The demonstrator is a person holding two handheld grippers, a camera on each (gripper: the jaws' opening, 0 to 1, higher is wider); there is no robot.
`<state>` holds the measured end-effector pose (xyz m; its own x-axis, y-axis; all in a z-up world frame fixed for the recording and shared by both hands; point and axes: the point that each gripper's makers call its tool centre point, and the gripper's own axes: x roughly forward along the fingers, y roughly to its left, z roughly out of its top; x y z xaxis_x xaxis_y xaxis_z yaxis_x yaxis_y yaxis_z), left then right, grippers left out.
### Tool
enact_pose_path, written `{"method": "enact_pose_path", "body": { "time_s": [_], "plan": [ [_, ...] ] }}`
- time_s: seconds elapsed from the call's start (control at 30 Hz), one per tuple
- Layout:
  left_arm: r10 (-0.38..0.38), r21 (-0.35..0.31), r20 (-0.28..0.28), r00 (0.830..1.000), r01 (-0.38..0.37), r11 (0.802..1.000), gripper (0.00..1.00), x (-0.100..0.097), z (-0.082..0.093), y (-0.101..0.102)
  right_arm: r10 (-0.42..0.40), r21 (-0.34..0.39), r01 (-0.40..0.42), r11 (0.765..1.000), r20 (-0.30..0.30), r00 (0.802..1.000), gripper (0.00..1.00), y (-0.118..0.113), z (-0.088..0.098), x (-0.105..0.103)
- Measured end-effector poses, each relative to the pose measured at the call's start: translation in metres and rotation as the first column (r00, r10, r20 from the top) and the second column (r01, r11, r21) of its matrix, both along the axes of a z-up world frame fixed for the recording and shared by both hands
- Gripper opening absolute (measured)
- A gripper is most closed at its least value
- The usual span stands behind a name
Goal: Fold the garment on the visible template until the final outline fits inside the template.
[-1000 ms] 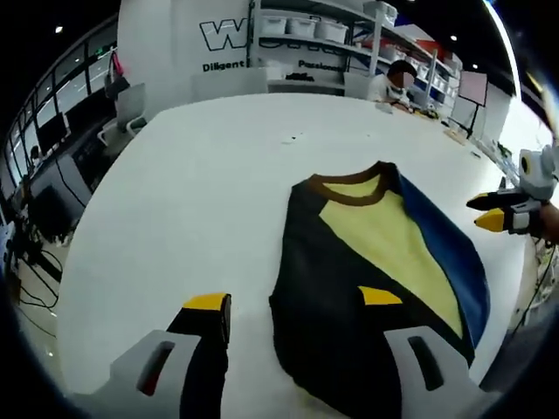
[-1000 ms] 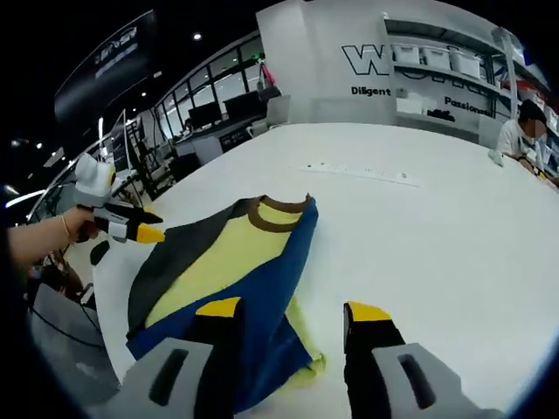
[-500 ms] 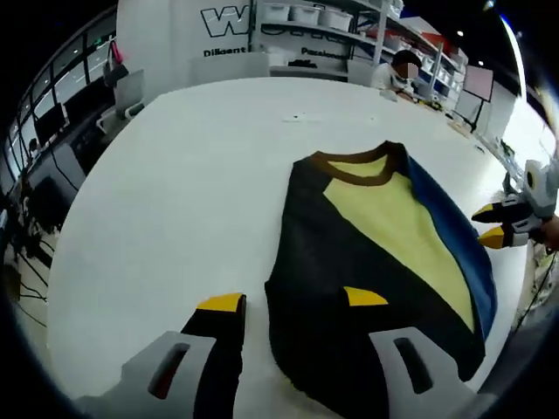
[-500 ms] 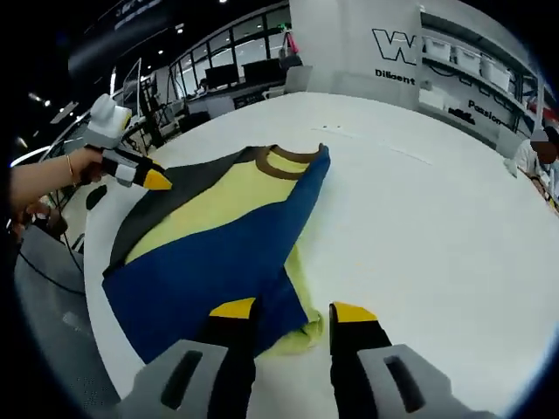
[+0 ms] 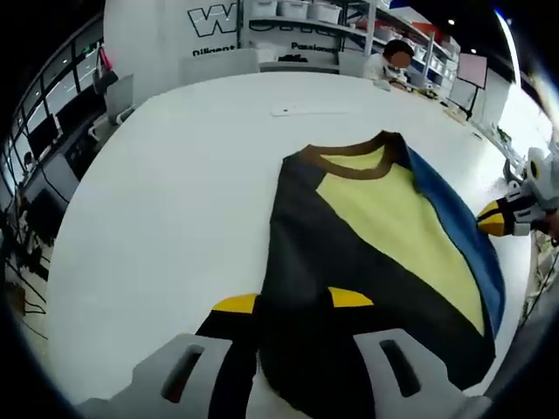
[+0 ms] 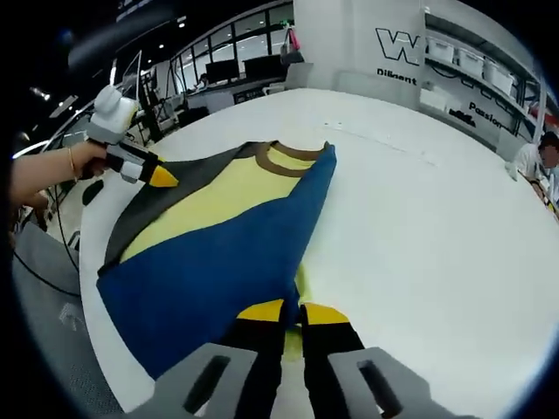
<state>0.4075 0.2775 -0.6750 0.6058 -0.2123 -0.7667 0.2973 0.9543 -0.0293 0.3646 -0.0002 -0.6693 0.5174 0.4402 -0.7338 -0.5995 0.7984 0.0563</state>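
A garment (image 5: 384, 218) with a dark left panel, yellow front, blue right side and brown collar lies flat on the white table (image 5: 175, 201). My left gripper (image 5: 293, 301) is at its near dark edge, jaws open with the cloth's edge lying between them. In the right gripper view the garment (image 6: 218, 236) stretches away to the left, and my right gripper (image 6: 293, 312) is shut on its near blue and yellow edge. The right gripper (image 5: 498, 218) also shows at the blue side. The left gripper (image 6: 148, 170), held by a hand (image 6: 52, 170), sits at the dark side.
The table (image 6: 437, 227) is wide and bare beyond the garment, apart from a faint strip of marks (image 5: 297, 111) far back. A person (image 5: 397, 57) sits at the far edge. Shelves with bins (image 5: 306, 13) and desks stand behind.
Both grippers have come in onto the garment's edges. The right jaws have closed onto the blue and yellow edge. The left jaws have narrowed around the dark edge.
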Motion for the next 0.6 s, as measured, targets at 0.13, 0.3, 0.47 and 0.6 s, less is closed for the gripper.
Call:
{"method": "enact_pose_path", "body": {
  "time_s": [0.13, 0.3, 0.47, 0.6],
  "plan": [
    [-0.008, 0.010, 0.001, 1.000, 0.008, 1.000, 0.27, 0.002, 0.000, -0.001, -0.004, 0.009, 0.004, 1.000, -0.005, 1.000, 0.00, -0.001, 0.002, -0.001],
    [-0.015, 0.015, 0.001, 1.000, 0.015, 1.000, 0.22, 0.002, 0.000, -0.001, -0.047, 0.019, 0.046, 0.999, 0.021, 0.999, 0.00, -0.011, 0.013, 0.004],
    [-0.016, 0.031, 0.002, 1.000, 0.016, 0.999, 0.18, 0.003, 0.001, -0.002, -0.100, 0.025, 0.100, 0.995, 0.010, 0.995, 0.00, -0.022, 0.013, 0.009],
    [-0.018, 0.058, 0.004, 1.000, 0.018, 0.998, 0.15, 0.005, 0.002, -0.001, -0.160, 0.017, 0.160, 0.987, 0.003, 0.987, 0.00, -0.032, 0.011, 0.014]
  ]
}}
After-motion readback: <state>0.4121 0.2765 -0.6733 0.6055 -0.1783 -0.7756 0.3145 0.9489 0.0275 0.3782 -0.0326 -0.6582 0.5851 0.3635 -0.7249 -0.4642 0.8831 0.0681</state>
